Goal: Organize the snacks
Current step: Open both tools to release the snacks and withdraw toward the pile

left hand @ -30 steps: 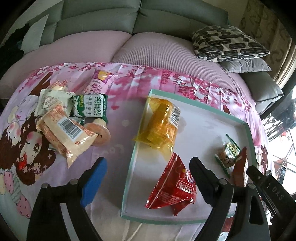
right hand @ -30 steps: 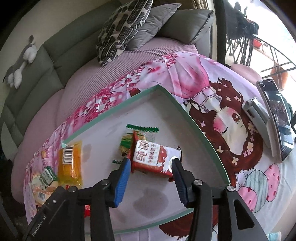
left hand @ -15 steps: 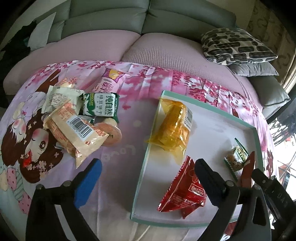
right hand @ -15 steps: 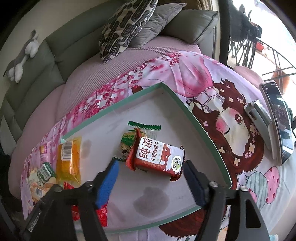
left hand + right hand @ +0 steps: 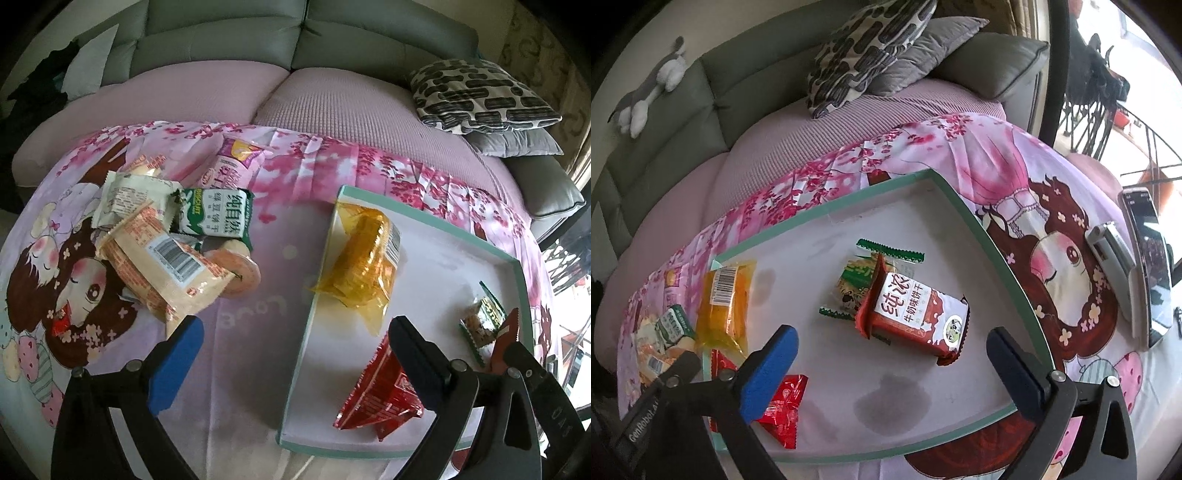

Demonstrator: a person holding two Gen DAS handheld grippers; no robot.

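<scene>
Sofa [image 5: 221, 44] behind; pink cartoon cloth [image 5: 258, 266] covers surface, tray [image 5: 964, 206] atop.

A grey sofa [image 5: 303, 33] is seen behind, its seat covered in pale pink. A patterned cushion [image 5: 476, 96] is stacked on a plain grey cushion [image 5: 517, 142]. A pink cartoon cloth [image 5: 1034, 177] is spread over the seat. A phone [image 5: 1147, 258] is laid beside a small silver device [image 5: 1110, 254]. A plush toy [image 5: 646, 88] is draped on the backrest.
</scene>
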